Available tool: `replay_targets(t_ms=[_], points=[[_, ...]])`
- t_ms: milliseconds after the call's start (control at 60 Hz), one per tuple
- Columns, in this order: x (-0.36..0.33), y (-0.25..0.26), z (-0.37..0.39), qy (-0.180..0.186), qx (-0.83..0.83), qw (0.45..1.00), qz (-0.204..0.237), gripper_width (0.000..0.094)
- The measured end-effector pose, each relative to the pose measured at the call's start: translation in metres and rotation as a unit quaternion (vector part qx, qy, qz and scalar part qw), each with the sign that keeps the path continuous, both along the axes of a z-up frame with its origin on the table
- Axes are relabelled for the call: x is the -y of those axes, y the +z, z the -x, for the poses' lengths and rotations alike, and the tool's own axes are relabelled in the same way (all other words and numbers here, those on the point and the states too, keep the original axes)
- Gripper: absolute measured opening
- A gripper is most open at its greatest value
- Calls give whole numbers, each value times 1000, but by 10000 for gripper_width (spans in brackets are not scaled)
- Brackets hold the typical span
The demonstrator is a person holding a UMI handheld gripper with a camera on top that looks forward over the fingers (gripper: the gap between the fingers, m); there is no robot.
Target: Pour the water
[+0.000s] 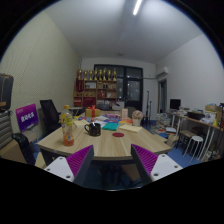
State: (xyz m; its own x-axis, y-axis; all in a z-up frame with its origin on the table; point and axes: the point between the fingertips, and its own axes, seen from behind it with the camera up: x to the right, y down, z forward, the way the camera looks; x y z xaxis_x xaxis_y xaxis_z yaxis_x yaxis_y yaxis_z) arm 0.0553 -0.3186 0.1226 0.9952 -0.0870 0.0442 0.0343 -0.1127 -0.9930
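Gripper view: gripper (112,165) open, nothing between its two magenta-padded fingers (78,160), held well back from the long light wooden table (105,145). Likely water vessel: the dark kettle-like pot (93,128) near the table's middle, beyond the fingers; can't confirm a handle or a receiving cup from here. A flower vase (67,132) stands left of it, an orange round item (118,133) right. Judgement: approach phase. Close in straight, centre the pot between the fingers, keep clear of the vase, grip only once the handle is visible.
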Motion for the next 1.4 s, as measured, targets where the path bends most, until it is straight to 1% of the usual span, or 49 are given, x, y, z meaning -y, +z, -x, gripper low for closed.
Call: replay_targets(t_ms=[100,200,217,250,300,367,500,617,633,667,717,750,850,950,983,1050,1133,1200,1233,1300,1400], points=[[-11,-5,6,1,0,1000,5,818],[-32,-16,24,20,-10,1000,5,812],[-27,-18,6,28,-13,1000,5,813],[-44,-20,36,34,-13,999,2,814],[-63,-24,52,46,-11,999,-3,814],[-86,-34,75,63,-10,998,0,814],[-144,-43,140,95,-20,995,1,814],[-182,-44,194,118,-19,993,-21,826],[-187,-44,205,117,-18,993,-23,825],[-201,-43,205,115,-17,993,-28,817],[-220,-39,211,102,-18,994,-38,814],[-230,-39,221,94,-18,995,-37,814],[-265,-33,219,76,-24,996,-41,813],[-294,-31,227,76,-25,996,-36,810],[-302,-31,229,78,-20,996,-34,789],[-313,-35,233,84,-9,996,-24,533],[-320,-36,236,93,-8,995,-30,521],[-322,-39,245,116,-5,993,-23,519],[-323,-42,248,124,-4,992,-17,518],[-326,-54,253,140,-15,990,12,494],[-330,-55,255,150,-13,988,16,470]])
